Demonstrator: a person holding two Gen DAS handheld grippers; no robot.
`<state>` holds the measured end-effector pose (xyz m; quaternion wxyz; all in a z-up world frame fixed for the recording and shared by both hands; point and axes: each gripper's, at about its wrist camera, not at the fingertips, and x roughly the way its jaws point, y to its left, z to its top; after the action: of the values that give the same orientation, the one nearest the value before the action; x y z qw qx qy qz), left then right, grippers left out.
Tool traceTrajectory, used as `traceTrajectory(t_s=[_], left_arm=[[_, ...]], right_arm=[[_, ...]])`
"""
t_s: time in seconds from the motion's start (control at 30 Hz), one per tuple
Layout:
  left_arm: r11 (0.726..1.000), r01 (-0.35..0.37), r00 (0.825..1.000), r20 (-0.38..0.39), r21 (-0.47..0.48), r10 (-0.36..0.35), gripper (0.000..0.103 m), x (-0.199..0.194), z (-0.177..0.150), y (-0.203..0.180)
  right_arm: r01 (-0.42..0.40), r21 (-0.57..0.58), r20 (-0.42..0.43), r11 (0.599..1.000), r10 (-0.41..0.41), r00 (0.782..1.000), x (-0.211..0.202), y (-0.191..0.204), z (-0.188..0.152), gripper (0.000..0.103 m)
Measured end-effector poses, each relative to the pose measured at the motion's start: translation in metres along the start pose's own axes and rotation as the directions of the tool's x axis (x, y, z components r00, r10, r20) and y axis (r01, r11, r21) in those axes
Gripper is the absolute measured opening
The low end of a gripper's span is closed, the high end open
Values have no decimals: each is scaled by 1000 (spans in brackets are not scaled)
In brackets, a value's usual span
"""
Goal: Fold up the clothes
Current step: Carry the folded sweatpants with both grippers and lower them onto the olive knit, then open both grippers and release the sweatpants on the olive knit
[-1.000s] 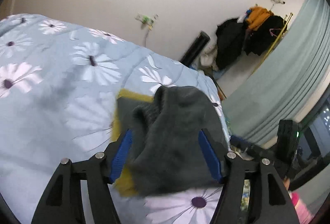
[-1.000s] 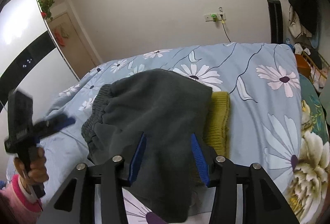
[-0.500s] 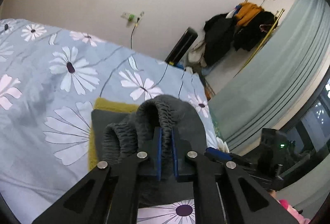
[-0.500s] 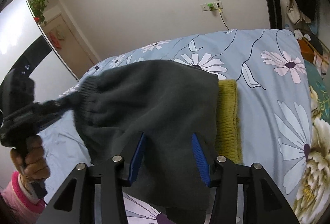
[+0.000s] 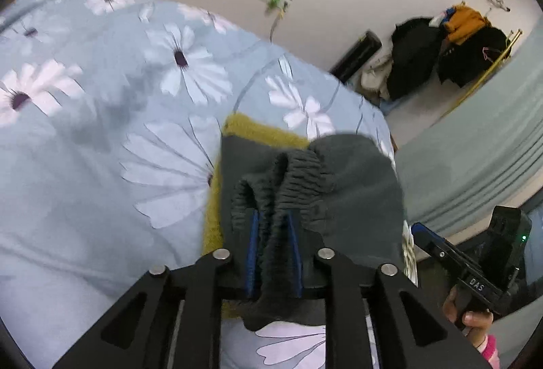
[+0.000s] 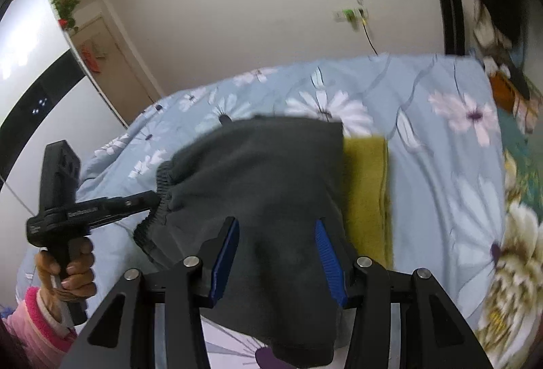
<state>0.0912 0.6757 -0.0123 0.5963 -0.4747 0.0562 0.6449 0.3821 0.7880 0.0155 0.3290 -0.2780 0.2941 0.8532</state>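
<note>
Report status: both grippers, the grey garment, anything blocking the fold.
Left gripper pinching grey garment waistband, jaws just easing open. Right gripper open, fabric between its pads. Garment overlaps mustard knit on bedspread. Nothing blocking.

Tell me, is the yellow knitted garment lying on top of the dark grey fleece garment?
No, the yellow knitted garment lies under the dark grey fleece garment, only its edge showing beside it on the bed.
</note>
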Motion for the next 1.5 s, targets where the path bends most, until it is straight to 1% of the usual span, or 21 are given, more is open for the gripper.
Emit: traceTrajectory(t_s=[0.03, 0.1, 0.13, 0.17, 0.23, 0.3, 0.37, 0.47, 0.53, 0.6, 0.73, 0.83, 0.93, 1.0, 1.07, 1.17, 1.23, 1.33, 1.37, 1.43, 1.5], left_arm=[[1000, 16, 1000, 15, 21, -16, 27, -5, 1, -8], [996, 71, 997, 11, 61, -71, 28, -5, 3, -25], [993, 85, 996, 5, 81, -86, 28, -2, 4, -32], [992, 74, 997, -4, 105, -74, 28, 4, 3, -40], [989, -4, 999, -39, 145, 9, 28, 30, 4, -46], [990, -46, 993, -98, 130, 59, 28, 60, 4, -36], [991, -57, 991, -114, 122, 71, 26, 74, 6, -28], [984, -82, 989, -108, 161, 100, 26, 82, 12, -29], [978, -100, 986, -113, 182, 122, 26, 79, 15, -34], [977, -103, 986, -113, 189, 125, 26, 71, 16, -38], [987, -8, 995, -93, 157, 23, 27, 39, 6, -40], [985, 29, 996, -92, 171, -14, 27, 27, -4, -43], [984, 0, 993, -118, 177, 22, 27, 40, -12, -43], [989, -9, 991, -128, 150, 28, 27, 50, -13, -38], [992, -14, 992, -124, 123, 30, 27, 56, -12, -33], [994, -23, 991, -127, 107, 36, 27, 60, -8, -31], [995, -13, 993, -118, 99, 24, 27, 49, -11, -32], [996, 5, 996, -93, 94, 3, 28, 27, -19, -33], [995, 7, 997, -81, 103, 1, 32, 18, -23, -32], [991, -19, 997, -67, 129, 28, 40, 3, -35, -32], [985, -49, 995, -74, 166, 62, 41, -6, -51, -33]], right_arm=[[-1, -11, -1, 1000, 1, 1000, 2, 3, 6, 51], [-4, -28, -13, 1000, 3, 1000, 12, 9, 19, 51], [-10, -37, -17, 999, 10, 1000, 17, 12, 25, 51], [-17, -45, -18, 999, 16, 1000, 22, 15, 30, 51], [-4, -54, -39, 999, 2, 999, 38, 19, 40, 51], [13, -55, -79, 998, -17, 997, 57, 19, 48, 51], [33, -47, -141, 998, -39, 989, 78, 15, 51, 51], [79, -65, -182, 995, -90, 979, 97, 11, 52, 51], [101, -72, -199, 992, -114, 973, 105, 10, 52, 52], [99, -63, -189, 993, -109, 976, 100, 11, 52, 52], [63, -37, -122, 997, -67, 990, 65, 15, 45, 52], [32, -71, -76, 997, -37, 996, 33, 24, 24, 52], [16, -98, -89, 995, -25, 996, 26, 30, 4, 52], [17, -99, -114, 995, -28, 993, 34, 28, -6, 53], [8, -69, -107, 998, -15, 994, 39, 23, -6, 54], [1, -40, -104, 999, -5, 995, 47, 20, -3, 55], [15, -38, -115, 999, -20, 993, 53, 21, -3, 56], [44, -17, -108, 999, -45, 993, 44, 26, -3, 57], [45, -19, -91, 999, -46, 995, 36, 30, -6, 57], [37, -36, -53, 999, -39, 998, 21, 40, -13, 57], [29, -57, -25, 998, -31, 999, 6, 52, -25, 57]])
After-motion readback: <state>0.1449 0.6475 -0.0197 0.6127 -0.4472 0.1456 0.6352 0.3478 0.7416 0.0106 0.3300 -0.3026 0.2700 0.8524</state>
